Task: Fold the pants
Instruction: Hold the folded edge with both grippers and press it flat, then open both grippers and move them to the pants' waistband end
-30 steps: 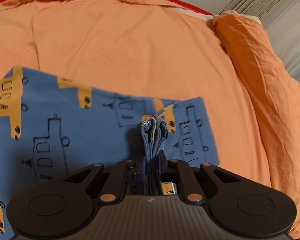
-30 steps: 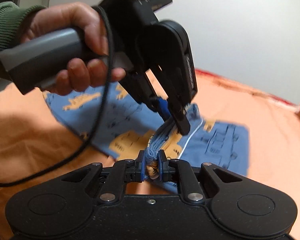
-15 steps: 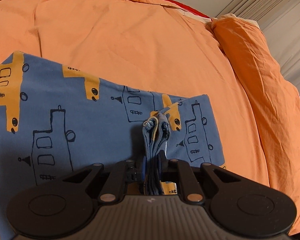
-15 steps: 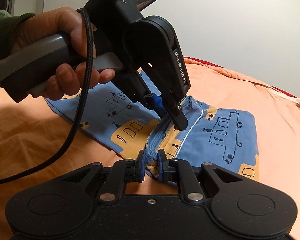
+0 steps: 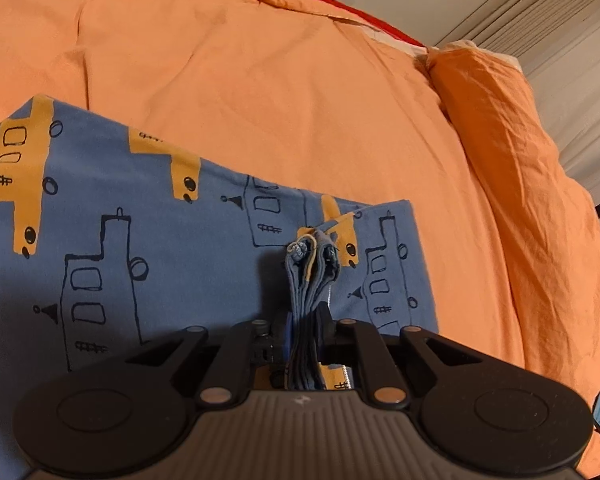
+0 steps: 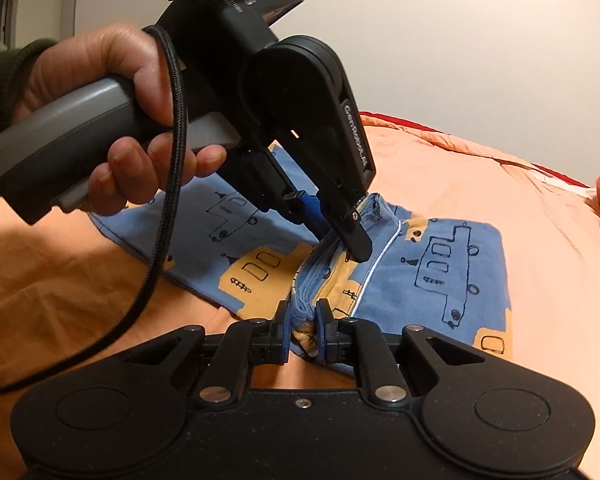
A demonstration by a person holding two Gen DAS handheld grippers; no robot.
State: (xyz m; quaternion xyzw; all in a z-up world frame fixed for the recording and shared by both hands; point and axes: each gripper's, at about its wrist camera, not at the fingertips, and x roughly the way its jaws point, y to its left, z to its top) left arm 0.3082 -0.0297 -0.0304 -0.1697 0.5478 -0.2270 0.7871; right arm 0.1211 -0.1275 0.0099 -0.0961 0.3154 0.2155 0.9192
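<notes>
Step in hand, as judged: carrying the bunched edge of the pants [image 6: 440,272] over for the next fold. To do it well: keep both grips level with each other, lower together, release only once the layers lie flat.

Left tongs [image 5: 306,320]: nearly closed, pinching a thick stack of blue layers. Right tongs [image 6: 303,322]: likewise clamped on the same bunched edge, close beside the left.

Pants lie ahead of both tongs, spread on the orange bed [image 5: 260,80].
</notes>
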